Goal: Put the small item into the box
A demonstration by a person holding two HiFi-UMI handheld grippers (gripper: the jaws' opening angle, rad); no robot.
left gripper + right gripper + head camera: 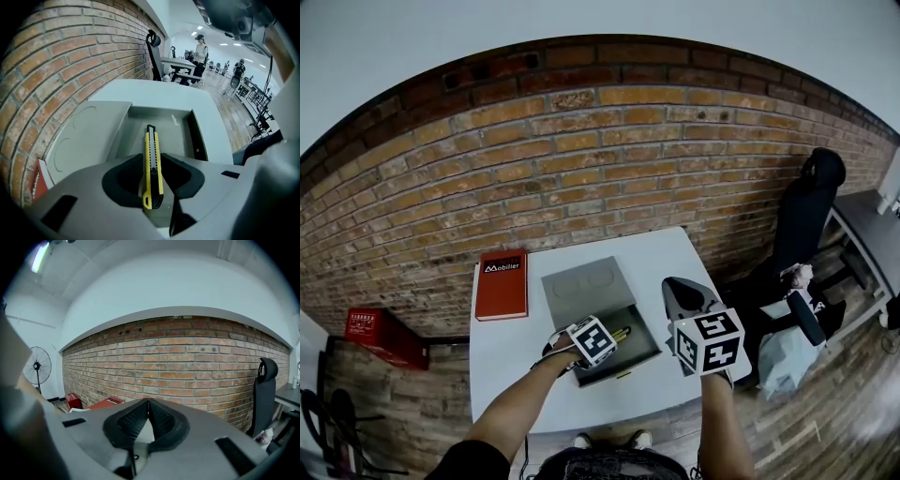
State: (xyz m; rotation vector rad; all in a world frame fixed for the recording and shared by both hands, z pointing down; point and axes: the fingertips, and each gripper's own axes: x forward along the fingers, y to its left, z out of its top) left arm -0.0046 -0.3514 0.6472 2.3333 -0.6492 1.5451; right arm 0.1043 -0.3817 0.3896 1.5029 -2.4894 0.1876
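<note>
A yellow and black utility knife is the small item. My left gripper is shut on it, with the blade end pointing away over the open grey box. In the head view the knife pokes out of the left gripper above the box's tray. Whether the knife touches the tray floor I cannot tell. The box's lid lies flat behind the tray. My right gripper hovers just right of the box, jaws shut with nothing between them, pointing at the brick wall.
A red book lies on the white table left of the box. A brick wall stands behind the table. A black office chair and a desk are to the right. A red case sits on the floor at left.
</note>
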